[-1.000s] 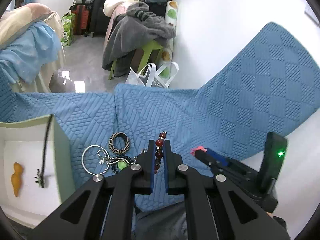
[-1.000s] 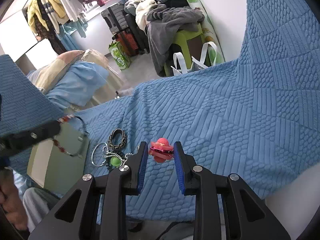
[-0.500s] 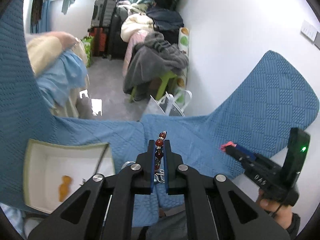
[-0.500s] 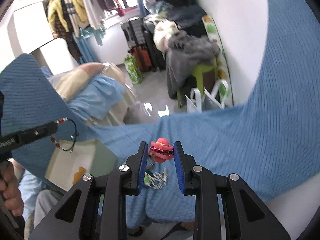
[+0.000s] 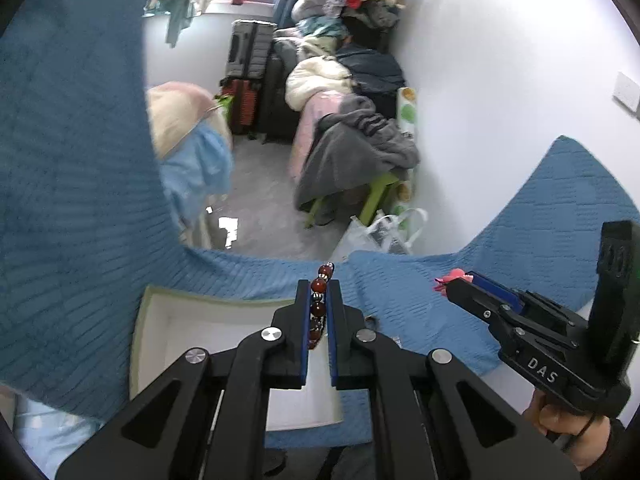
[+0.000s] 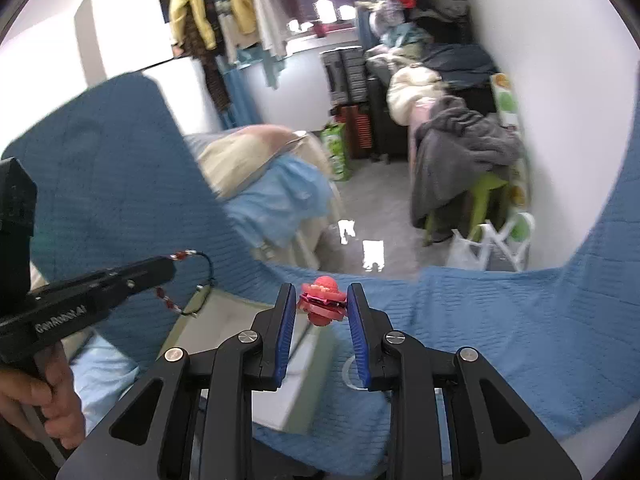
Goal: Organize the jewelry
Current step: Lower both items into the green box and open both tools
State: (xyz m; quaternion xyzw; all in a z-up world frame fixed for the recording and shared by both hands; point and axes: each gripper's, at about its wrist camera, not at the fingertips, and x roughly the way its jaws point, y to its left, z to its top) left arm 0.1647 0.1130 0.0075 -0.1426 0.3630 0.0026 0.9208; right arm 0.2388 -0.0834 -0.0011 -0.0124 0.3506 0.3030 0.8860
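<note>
My left gripper is shut on a bracelet of dark red beads, held in the air over the white open box. In the right wrist view that bracelet dangles from the left gripper at the left. My right gripper is shut on a pink-red flower-shaped ornament, raised above the blue quilted cover. From the left wrist view the right gripper shows at the right with the pink ornament at its tip. The box lies below and left of the right gripper's fingers.
A silver ring-shaped piece lies on the cover under the right gripper. Beyond the cover's edge are a grey floor, a green stool piled with clothes, white bags and suitcases. A hand grips the left tool.
Both grippers have risen and tilted up, so the cover and the jewelry pile dropped low in view. The box has slid from the left edge to under the left gripper. Both grips are unchanged.
</note>
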